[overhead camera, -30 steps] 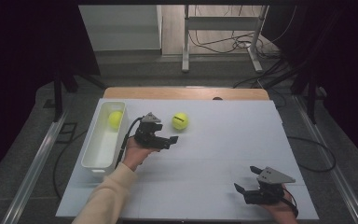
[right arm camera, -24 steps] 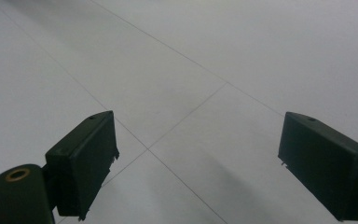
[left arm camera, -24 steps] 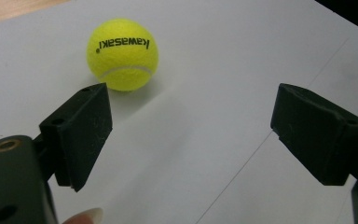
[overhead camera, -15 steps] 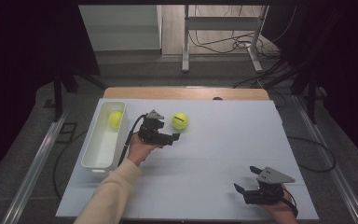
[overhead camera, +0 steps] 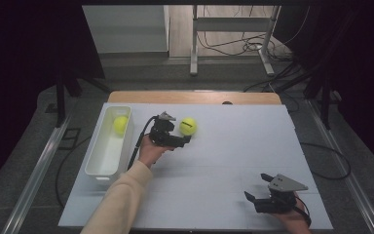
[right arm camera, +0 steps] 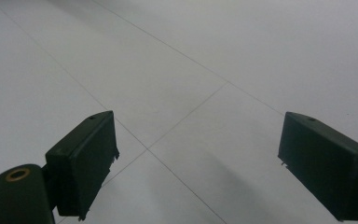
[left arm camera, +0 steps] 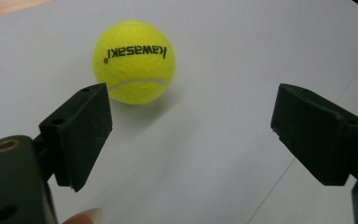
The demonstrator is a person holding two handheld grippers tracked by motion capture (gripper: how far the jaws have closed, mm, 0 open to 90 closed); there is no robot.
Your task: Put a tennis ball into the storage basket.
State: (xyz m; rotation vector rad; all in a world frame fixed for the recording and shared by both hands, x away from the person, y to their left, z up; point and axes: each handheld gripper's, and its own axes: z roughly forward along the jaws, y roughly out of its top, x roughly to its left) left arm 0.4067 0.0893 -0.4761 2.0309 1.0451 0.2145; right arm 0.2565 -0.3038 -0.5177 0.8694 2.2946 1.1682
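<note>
A yellow tennis ball (overhead camera: 188, 126) printed "Kawasaki" lies on the white table (overhead camera: 233, 146), left of centre. My left gripper (overhead camera: 181, 141) is just in front of it, open, with nothing between its pads. In the left gripper view the ball (left arm camera: 134, 61) sits a little beyond the left pad (left arm camera: 81, 133), and the gap of the left gripper (left arm camera: 191, 135) holds only bare table. A second yellow ball (overhead camera: 121, 125) rests in the far end of a white bin (overhead camera: 93, 161). My right gripper (overhead camera: 256, 186) is near the front right, open; in its own view the right gripper (right arm camera: 196, 163) is over bare table.
The white bin stands along the table's left side, close to the left hand and its trailing cable (overhead camera: 139, 141). A wooden strip (overhead camera: 195, 97) runs along the table's far edge. Beyond it are a metal stand (overhead camera: 231, 29) and floor cables.
The left hand has crept to the right and slightly away from the person, bringing its open jaws closer to the ball on the table. The right gripper has stayed put.
</note>
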